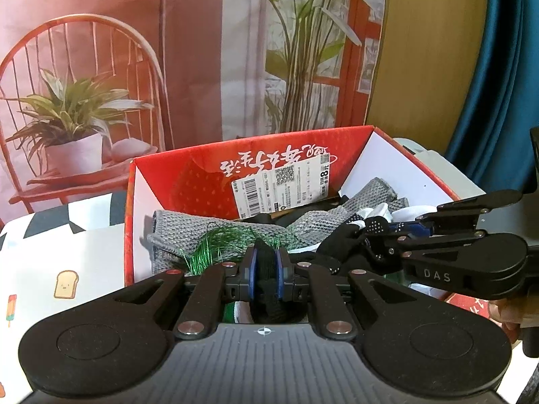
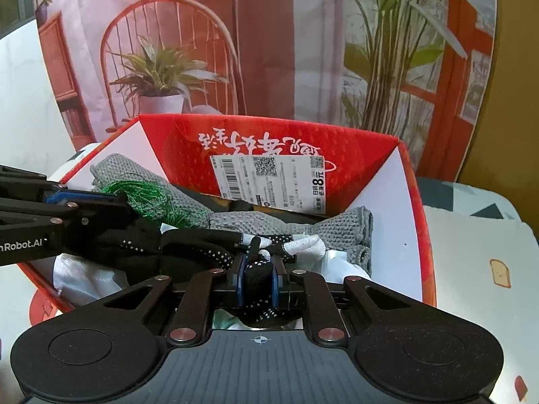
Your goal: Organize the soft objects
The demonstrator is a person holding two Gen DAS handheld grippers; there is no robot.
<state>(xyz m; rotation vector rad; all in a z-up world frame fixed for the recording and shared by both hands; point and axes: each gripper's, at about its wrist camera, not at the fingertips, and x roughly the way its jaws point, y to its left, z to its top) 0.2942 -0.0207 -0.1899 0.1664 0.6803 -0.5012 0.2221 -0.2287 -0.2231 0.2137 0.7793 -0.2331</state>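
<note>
A black glove with white grip dots [image 2: 202, 252] lies stretched over the pile inside the red strawberry-print box [image 2: 269, 124]. My right gripper [image 2: 257, 276] is shut on one bunched end of it, low over the box. My left gripper [image 1: 266, 266] is shut on black fabric [image 1: 266, 256] of the same glove; in the right wrist view that gripper [image 2: 124, 208] reaches in from the left. In the left wrist view the right gripper [image 1: 370, 235] comes in from the right over the red box [image 1: 252, 141]. Under the glove lie a grey knitted cloth [image 1: 175, 232], green tinsel threads [image 1: 219, 239] and white fabric [image 2: 84, 276].
The box stands on a white table cover with toast prints [image 1: 67, 282] against a printed backdrop of a red chair and plants [image 1: 84, 101]. A blue curtain [image 1: 498, 67] hangs at the right. A person's hand [image 1: 505, 313] grips the right gripper's handle.
</note>
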